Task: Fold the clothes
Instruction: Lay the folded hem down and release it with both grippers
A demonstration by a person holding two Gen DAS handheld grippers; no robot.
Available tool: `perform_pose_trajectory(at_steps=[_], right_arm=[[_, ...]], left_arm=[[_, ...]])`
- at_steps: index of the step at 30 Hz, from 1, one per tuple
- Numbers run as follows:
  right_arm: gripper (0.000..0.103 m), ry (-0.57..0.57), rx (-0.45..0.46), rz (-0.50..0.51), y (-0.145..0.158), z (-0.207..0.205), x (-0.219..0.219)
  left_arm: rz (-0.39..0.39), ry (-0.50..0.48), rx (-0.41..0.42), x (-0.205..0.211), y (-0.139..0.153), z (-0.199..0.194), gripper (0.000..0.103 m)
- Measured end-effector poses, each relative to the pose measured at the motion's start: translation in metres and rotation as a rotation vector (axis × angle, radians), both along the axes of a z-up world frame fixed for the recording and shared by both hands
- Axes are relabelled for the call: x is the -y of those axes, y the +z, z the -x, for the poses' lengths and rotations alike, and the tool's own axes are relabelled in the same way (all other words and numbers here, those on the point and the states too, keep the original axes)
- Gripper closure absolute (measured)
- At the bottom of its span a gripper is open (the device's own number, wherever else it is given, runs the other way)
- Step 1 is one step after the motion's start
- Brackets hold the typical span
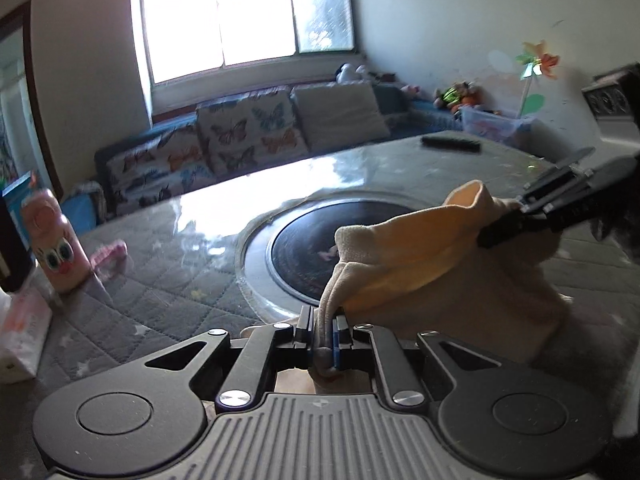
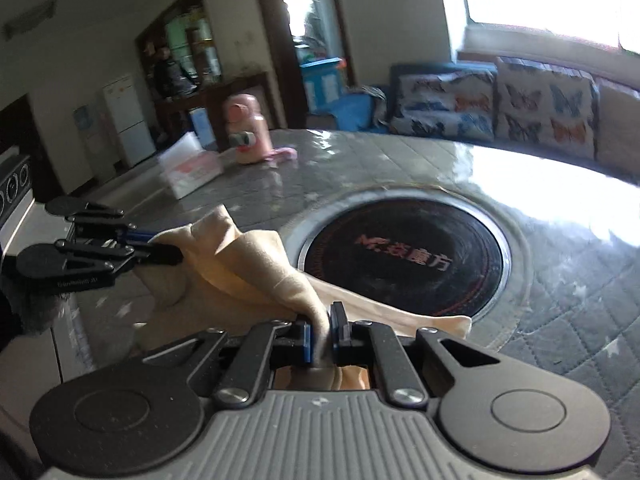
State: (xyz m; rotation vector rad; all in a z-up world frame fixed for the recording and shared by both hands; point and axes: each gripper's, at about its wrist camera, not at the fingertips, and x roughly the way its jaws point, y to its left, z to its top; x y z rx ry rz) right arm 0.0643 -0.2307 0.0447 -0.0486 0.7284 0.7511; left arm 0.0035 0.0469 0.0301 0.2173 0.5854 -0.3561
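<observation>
- Cream-coloured soft cloth, a small garment (image 1: 420, 256), hangs bunched between the two grippers above the near side of the bench (image 1: 168, 280), partly lifted, with its lower part sagging toward the quilted cover.
- Left gripper (image 1: 323, 334): the jaws are closed tight on a pinched fold of the garment, fabric squeezed between the pads and poking out behind them.
- Right gripper (image 2: 320, 334): its jaws are likewise clamped on a gathered edge of the same garment (image 2: 256, 276), with cloth bulging through below the fingers.
- In the left wrist view the right gripper (image 1: 516, 216) comes in from the right edge, gripping the far raised end of the cloth, where an open tube-like hem stands up.
- In the right wrist view the left gripper (image 2: 160, 246) reaches in from the left, holding the opposite end.
- The bench carries a grey quilted cover with pale stars under a glossy sheet, and a round black hob (image 2: 404, 264) with a metal ring is set in its middle, just beyond the garment.
- A pink bottle (image 1: 54, 240) with a cartoon face stands near the far left edge, beside a white packet (image 1: 20, 340) and a bit of pink cloth (image 1: 108, 260).
- A dark remote (image 1: 450, 144) lies on the far side.
- Butterfly-print cushions (image 1: 248, 132) line a sofa under a bright window (image 1: 248, 16).
</observation>
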Motion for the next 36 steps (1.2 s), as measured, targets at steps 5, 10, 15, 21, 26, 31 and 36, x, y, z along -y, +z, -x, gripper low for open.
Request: perform_pose_trajectory(at_steps=[5, 10, 15, 21, 26, 31, 36], right_arm=[[0.076, -0.1, -0.065, -0.006, -0.028, -0.03, 0.003], [0.072, -0.169, -0.058, 0.014, -0.038, -0.034, 0.013], [0.07, -0.239, -0.037, 0.028, -0.036, -0.034, 0.023], [0.07, -0.272, 0.047, 0.044, -0.021, -0.025, 0.023], [0.07, -0.166, 0.035, 0.016, -0.014, -0.022, 0.003], [0.07, -0.105, -0.014, 0.022, -0.026, -0.033, -0.025], [0.07, -0.089, -0.037, 0.041, -0.038, -0.04, -0.043]], left_arm=[[-0.009, 0.045, -0.052, 0.002, -0.02, -0.032, 0.088], [-0.011, 0.083, -0.067, -0.001, -0.025, -0.044, 0.085], [-0.029, 0.131, -0.038, -0.009, -0.017, -0.043, 0.075], [0.02, 0.157, -0.008, -0.02, 0.002, -0.039, 0.069], [0.095, 0.105, 0.0, -0.013, 0.019, -0.028, 0.071], [0.094, 0.008, -0.04, 0.019, 0.012, -0.033, 0.071], [0.078, -0.005, -0.098, 0.031, -0.01, -0.05, 0.071]])
